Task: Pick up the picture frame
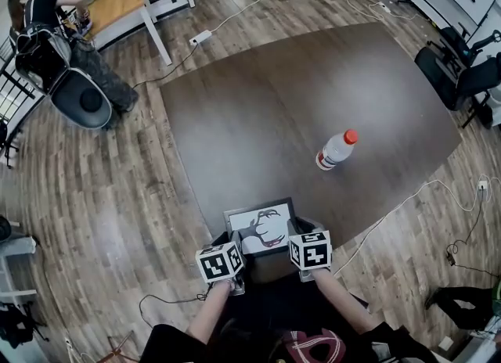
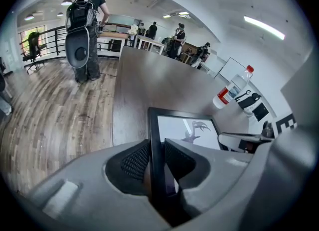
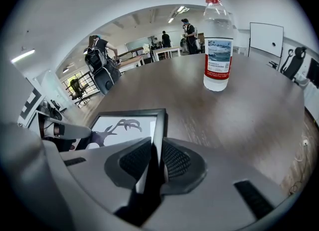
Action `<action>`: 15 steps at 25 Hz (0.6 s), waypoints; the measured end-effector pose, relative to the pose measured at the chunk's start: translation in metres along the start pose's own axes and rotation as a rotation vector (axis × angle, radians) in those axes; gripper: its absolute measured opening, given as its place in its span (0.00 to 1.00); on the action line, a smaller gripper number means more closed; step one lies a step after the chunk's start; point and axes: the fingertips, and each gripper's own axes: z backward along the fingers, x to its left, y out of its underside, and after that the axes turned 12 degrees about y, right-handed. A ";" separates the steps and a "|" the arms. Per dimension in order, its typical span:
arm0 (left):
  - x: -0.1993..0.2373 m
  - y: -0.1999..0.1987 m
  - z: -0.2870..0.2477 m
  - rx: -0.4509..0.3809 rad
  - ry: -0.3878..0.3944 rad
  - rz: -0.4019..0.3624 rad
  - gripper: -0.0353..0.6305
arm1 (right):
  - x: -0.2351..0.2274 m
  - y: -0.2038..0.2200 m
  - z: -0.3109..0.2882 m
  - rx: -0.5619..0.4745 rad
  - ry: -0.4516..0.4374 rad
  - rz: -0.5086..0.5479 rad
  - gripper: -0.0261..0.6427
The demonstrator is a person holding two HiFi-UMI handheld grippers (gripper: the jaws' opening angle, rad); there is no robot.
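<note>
**Dark tabletop [image 1: 258, 95], near edge: two grippers clamping the picture frame**

The black picture frame [image 1: 262, 227], which shows an antlered silhouette on white, is sitting at the table's near edge, directly in front of the person. The left gripper [image 2: 157, 161] is pinching the frame's left rail between its ribbed pads, and the right gripper [image 3: 155, 159] is doing the same on the right rail, so neither is standing empty. A red-capped water bottle [image 1: 337, 149] is standing well apart, farther out on the table, and a person with a backpack [image 1: 43, 29] is working at a desk across the room. The grasp appears to be made. The frame does not look clear of the wood, so the lift itself seems to be what is remaining.
</note>
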 end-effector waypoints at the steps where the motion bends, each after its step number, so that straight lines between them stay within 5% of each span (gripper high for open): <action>1: 0.000 -0.001 -0.001 0.004 -0.004 0.005 0.21 | 0.001 -0.001 -0.001 0.006 -0.005 0.001 0.15; 15: 0.000 0.003 0.000 0.007 0.009 0.042 0.17 | -0.001 0.003 0.001 0.011 0.005 -0.017 0.15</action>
